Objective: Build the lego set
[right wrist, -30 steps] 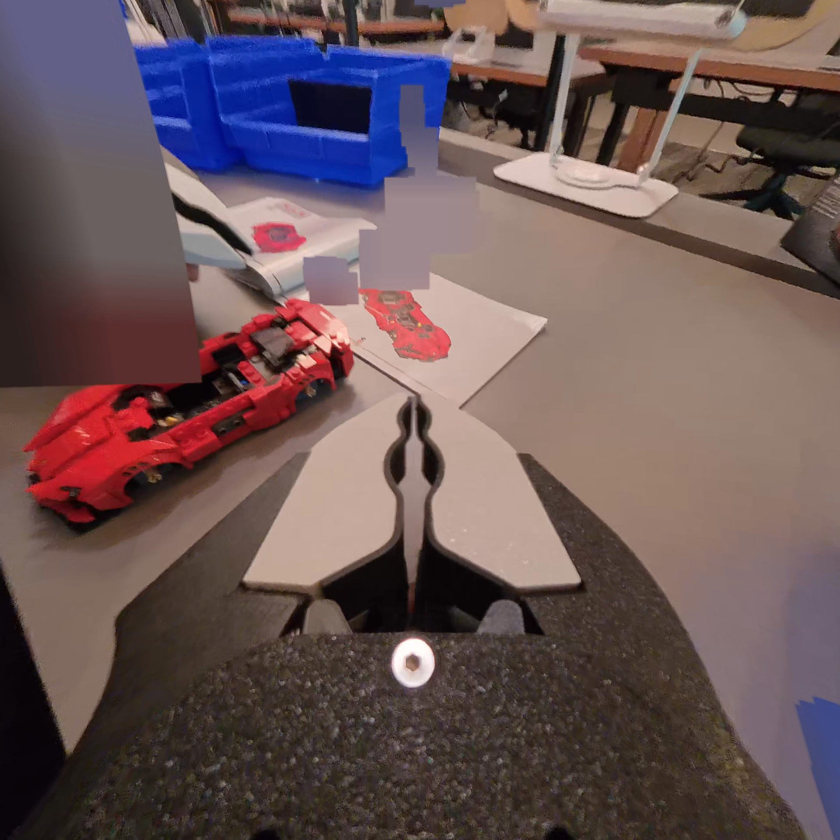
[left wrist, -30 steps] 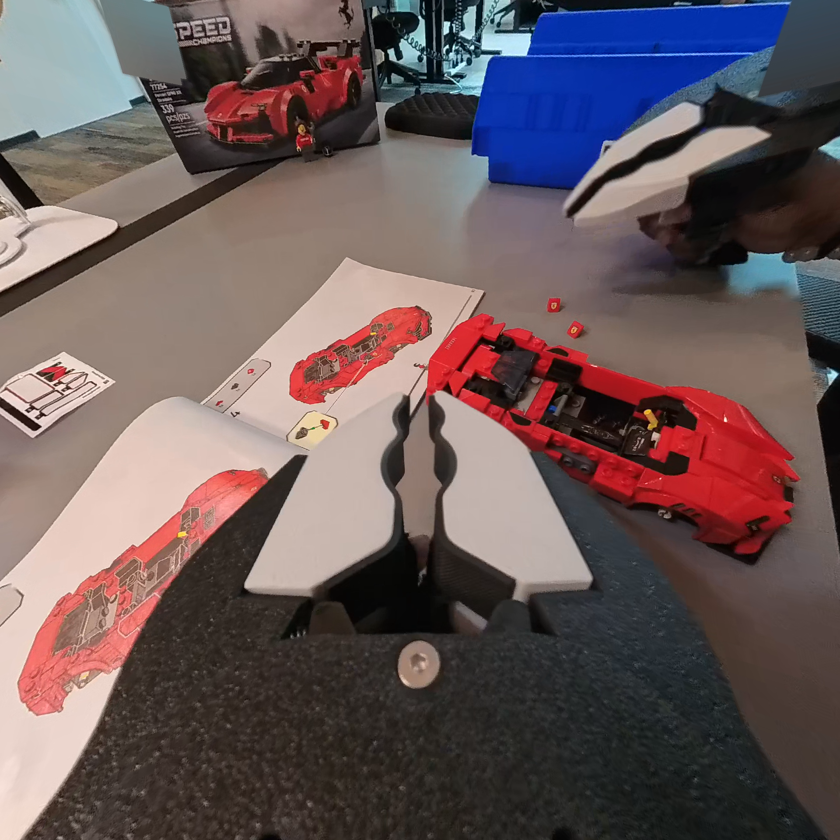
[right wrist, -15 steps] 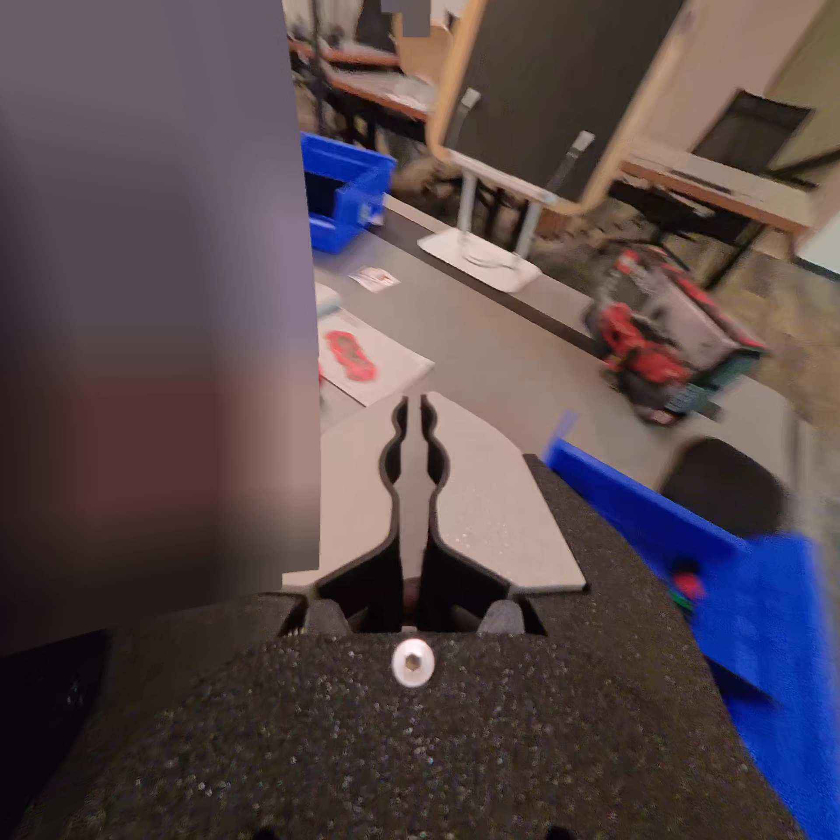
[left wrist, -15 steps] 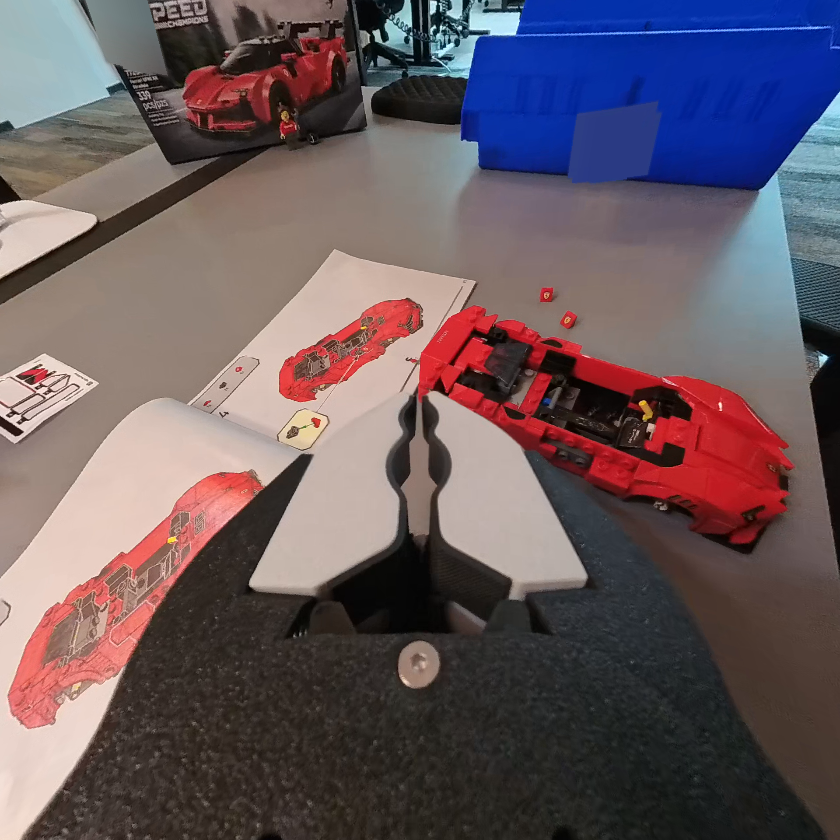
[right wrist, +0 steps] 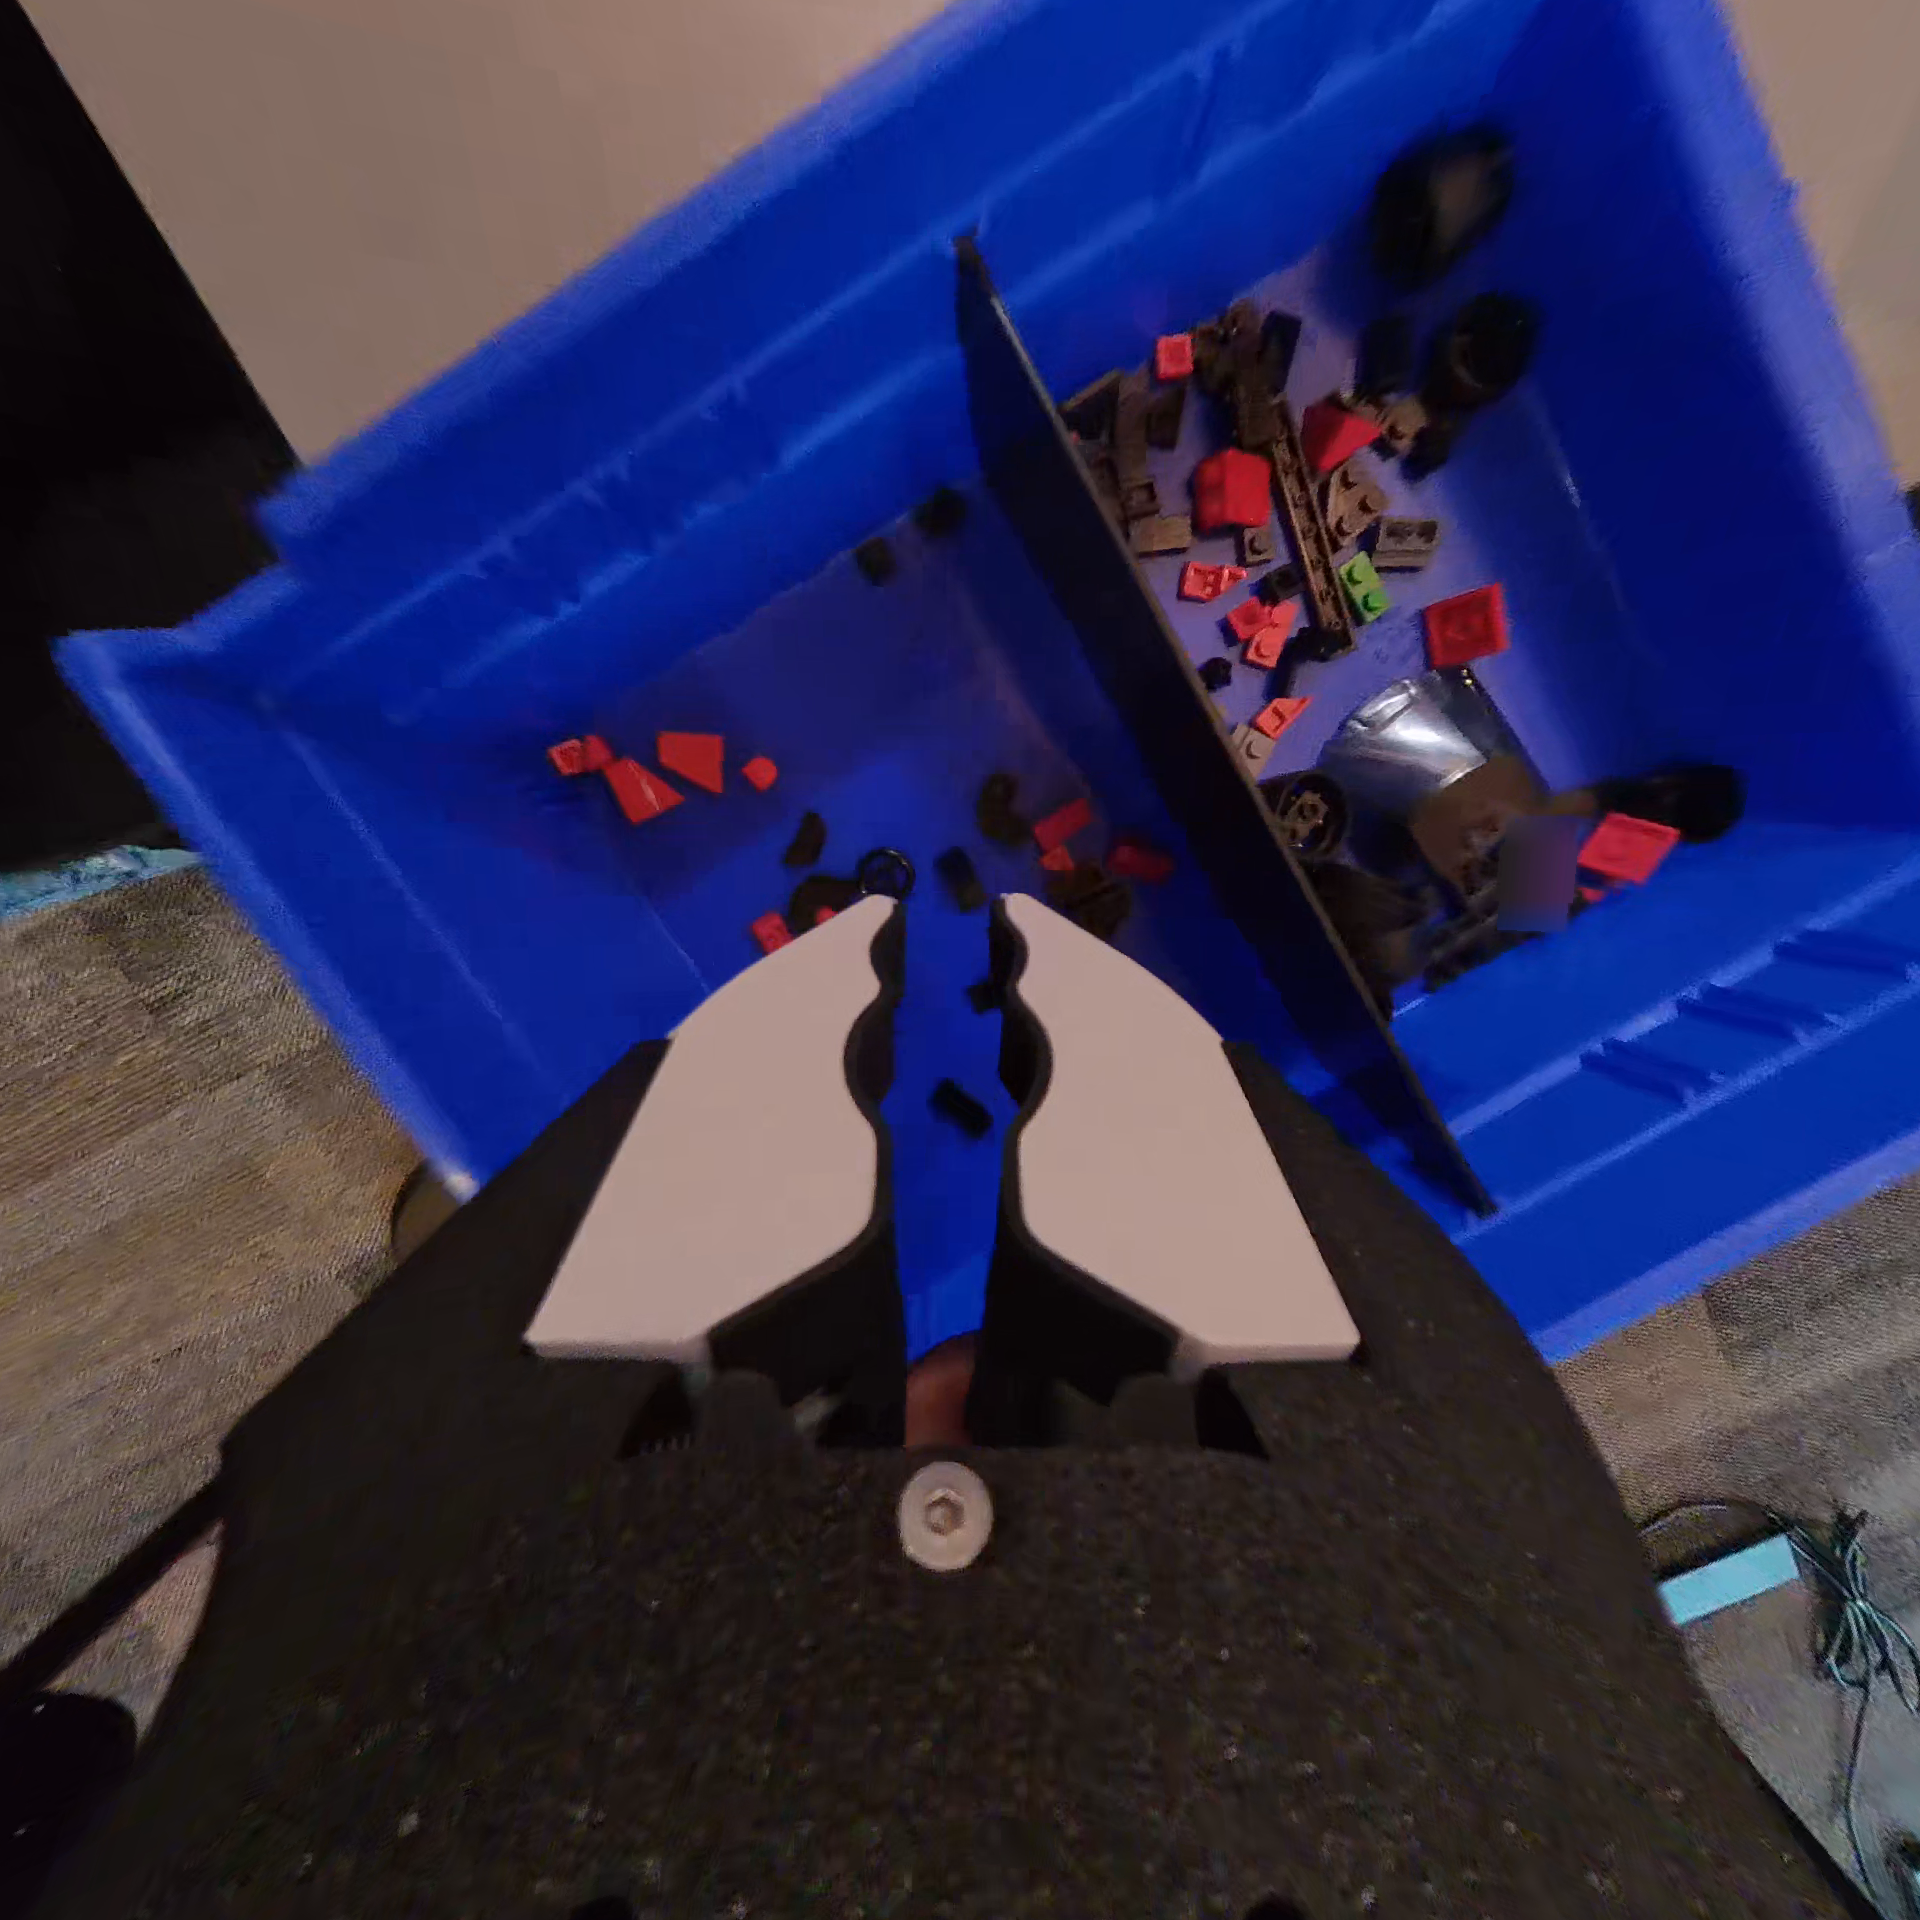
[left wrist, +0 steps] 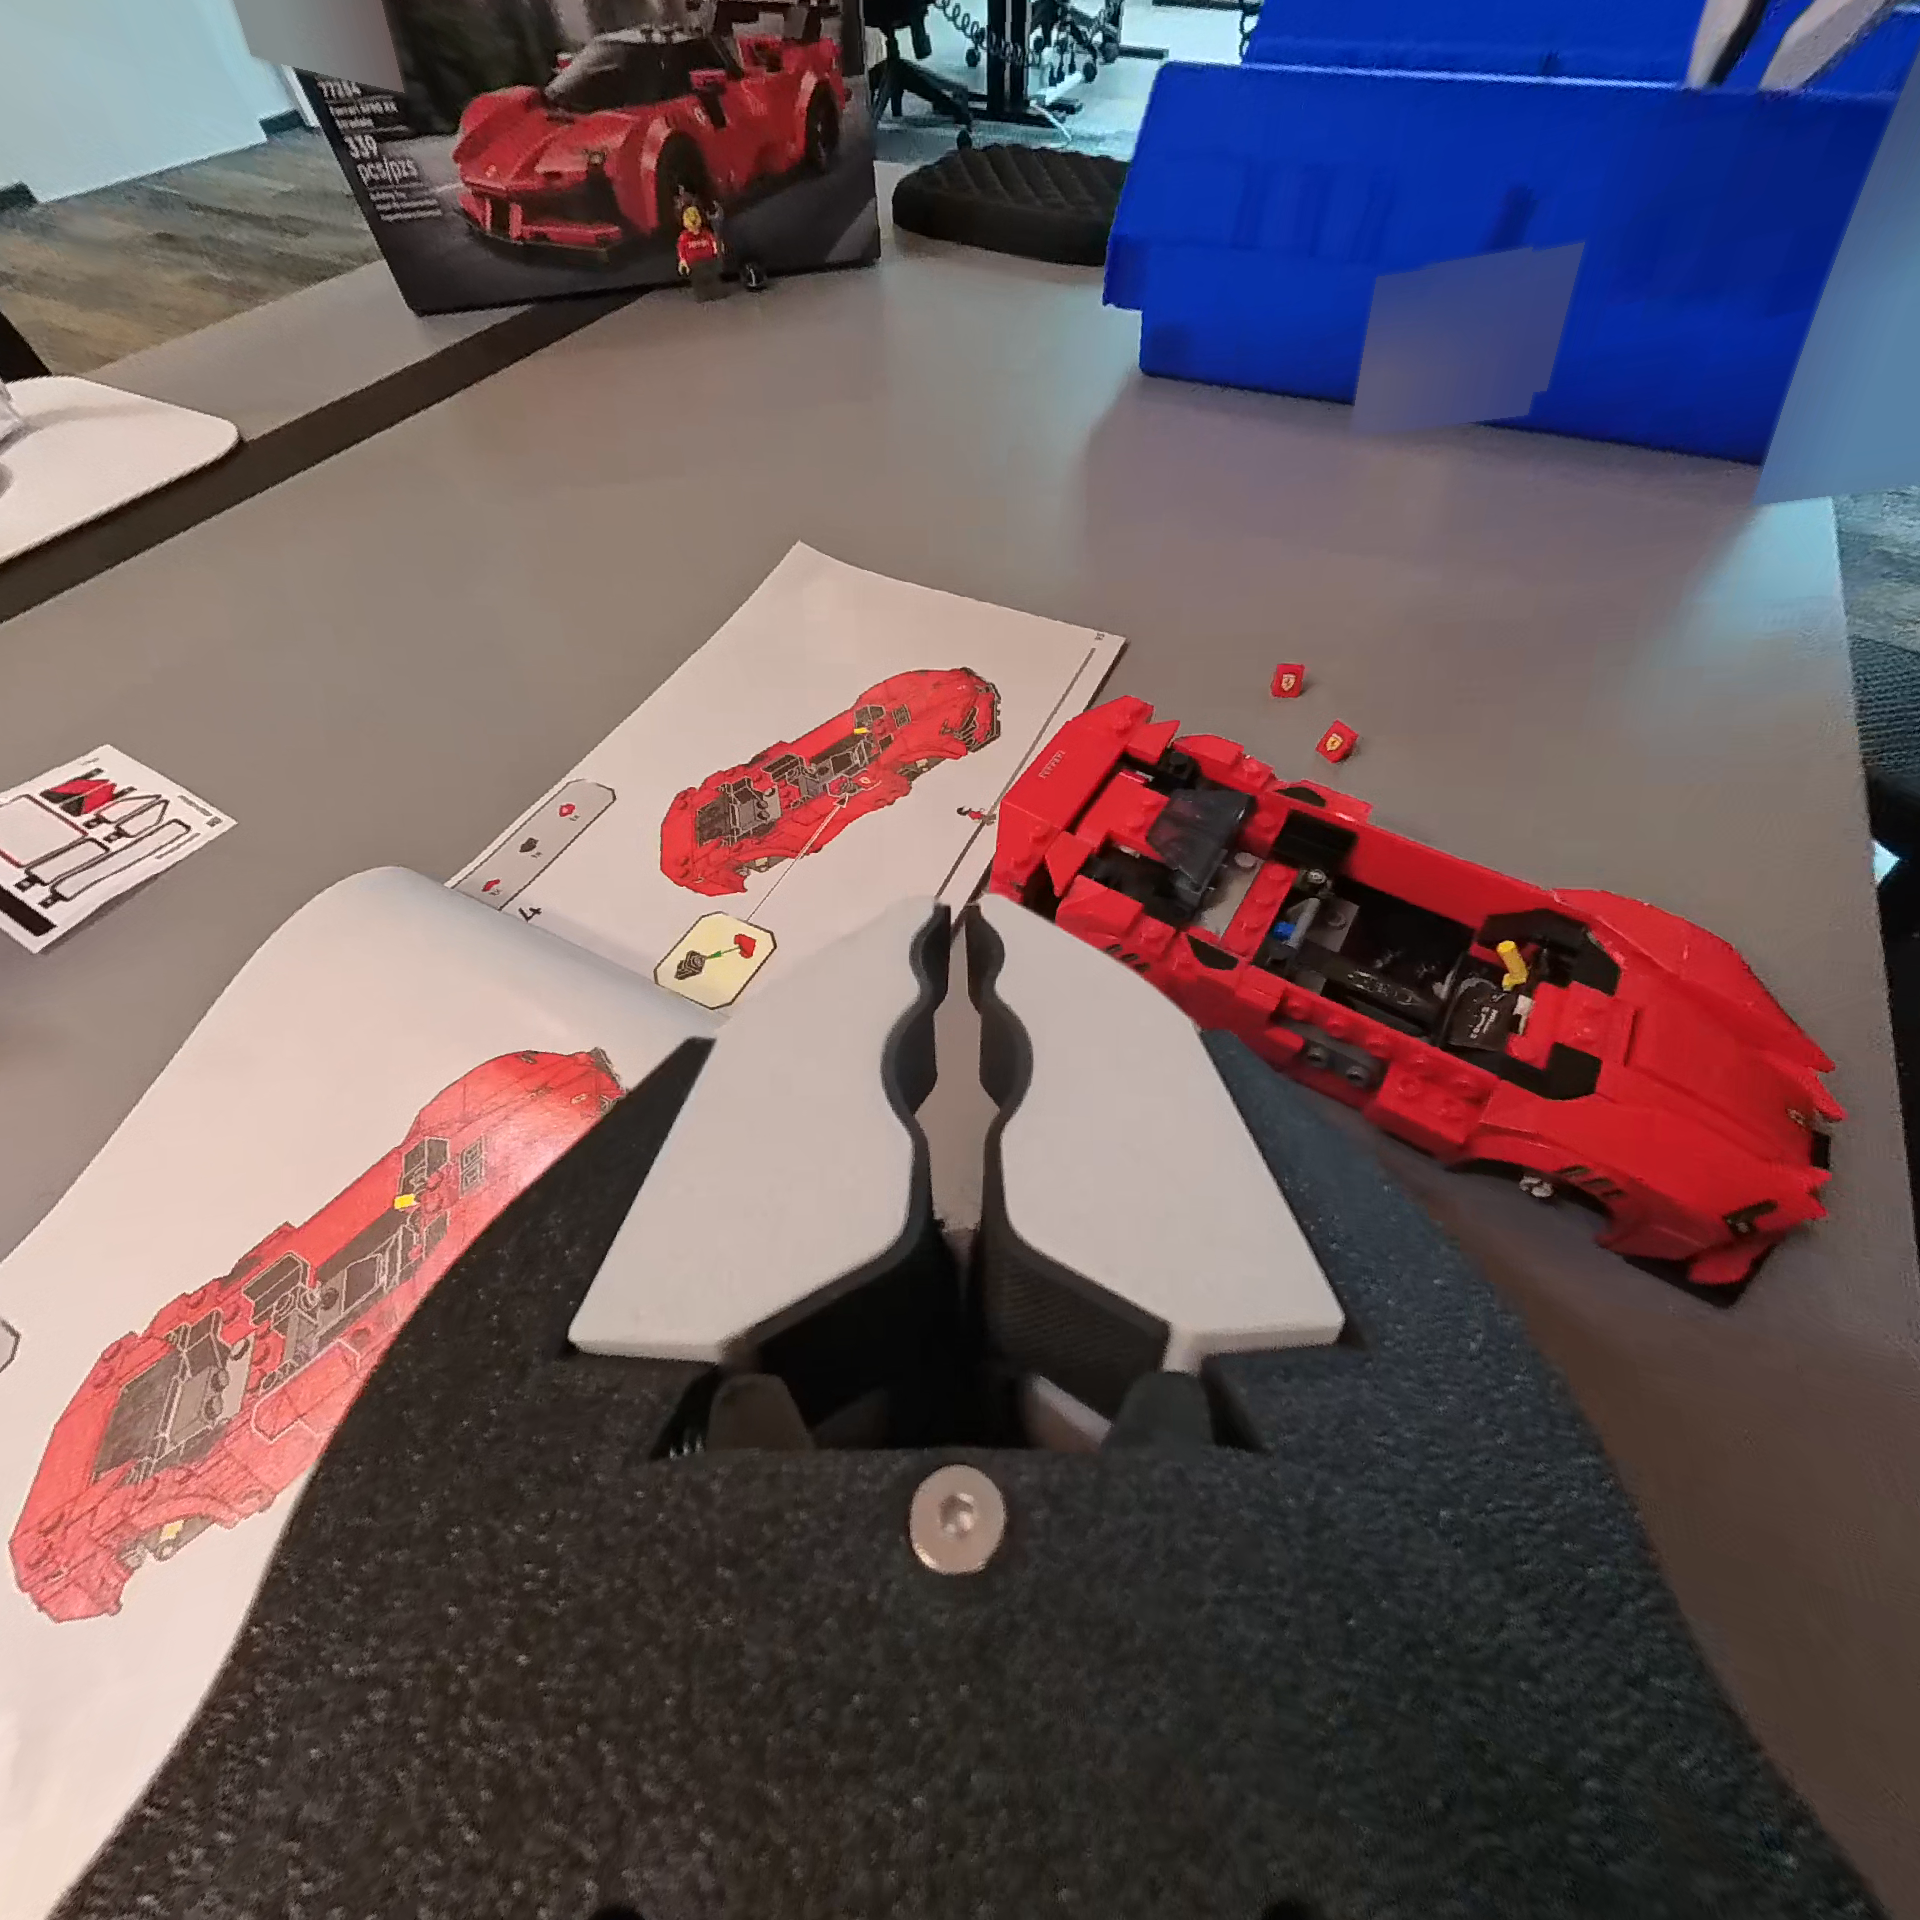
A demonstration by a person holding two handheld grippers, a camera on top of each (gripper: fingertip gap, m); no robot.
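A half-built red lego car [left wrist: 1403, 966] lies on the grey table [left wrist: 727, 468], just right of my left gripper [left wrist: 956, 914]. That gripper is shut and empty, above the open instruction booklet [left wrist: 436, 997]. Two small red loose pieces [left wrist: 1311, 711] lie behind the car. My right gripper [right wrist: 948, 912] is slightly open and empty, above the left compartment of a blue parts bin [right wrist: 520, 540]. That compartment holds several red and black pieces [right wrist: 665, 771]. A black divider [right wrist: 1164, 665] separates it from the fuller right compartment [right wrist: 1340, 540].
The set's box [left wrist: 613, 145] stands at the back of the table with a minifigure [left wrist: 698, 249] in front. Blue bins [left wrist: 1455, 208] stand at the back right. A sticker sheet [left wrist: 94, 842] lies at the left. Carpet floor [right wrist: 156, 1091] lies under the parts bin. The left gripper's tips are roughly 45 cm from the right gripper's.
My right gripper has swung away from the table to above the blue parts bin and opened slightly. My left gripper has stayed shut over the booklet, shifting only a little.
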